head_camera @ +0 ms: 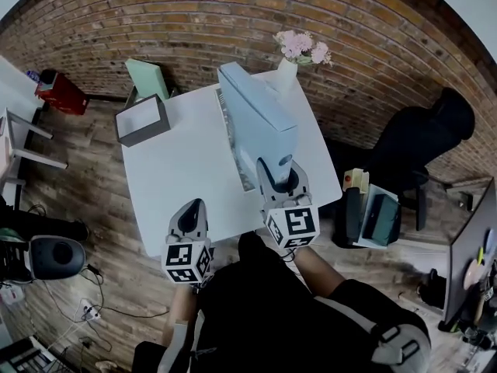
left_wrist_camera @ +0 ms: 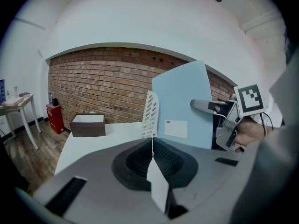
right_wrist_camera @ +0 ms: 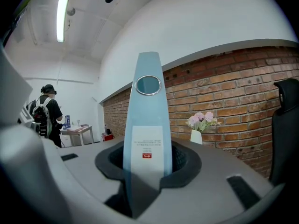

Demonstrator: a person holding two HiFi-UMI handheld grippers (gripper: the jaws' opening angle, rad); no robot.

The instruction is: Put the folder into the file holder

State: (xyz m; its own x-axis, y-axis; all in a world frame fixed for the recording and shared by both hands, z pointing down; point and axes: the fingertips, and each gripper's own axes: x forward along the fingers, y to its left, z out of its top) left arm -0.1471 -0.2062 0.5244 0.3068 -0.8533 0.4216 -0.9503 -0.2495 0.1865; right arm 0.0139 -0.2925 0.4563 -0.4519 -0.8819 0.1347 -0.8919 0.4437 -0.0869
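Item: folder [head_camera: 260, 119], light blue, rigid, with a ring hole and a label on the spine. Position: held upright over the right half of the table [head_camera: 175, 181], with its long axis running from the near edge towards the far edge. Grip: the spine end is clamped between the jaws of the right gripper [head_camera: 281, 180] at the near edge, so the body of the folder extends straight ahead of the fingers. Left gripper [head_camera: 189, 217]: jaws pressed together with nothing between them, resting at the near edge, left of the folder and apart from it. File holder [head_camera: 231, 142]: white and perforated, its wall lying just beside the left face of the folder and parallel to it. Whether the lower edge of the folder has entered the holder cannot be told. Judgement: the right gripper is the one placed for the insertion, and only a short shift leftwards and down appears to be needed. Surroundings: a brown box [head_camera: 142, 120] stands at the far left corner and a vase of flowers [head_camera: 286, 74] at the far right corner, both well apart from the folder. Open table is left on the left side.
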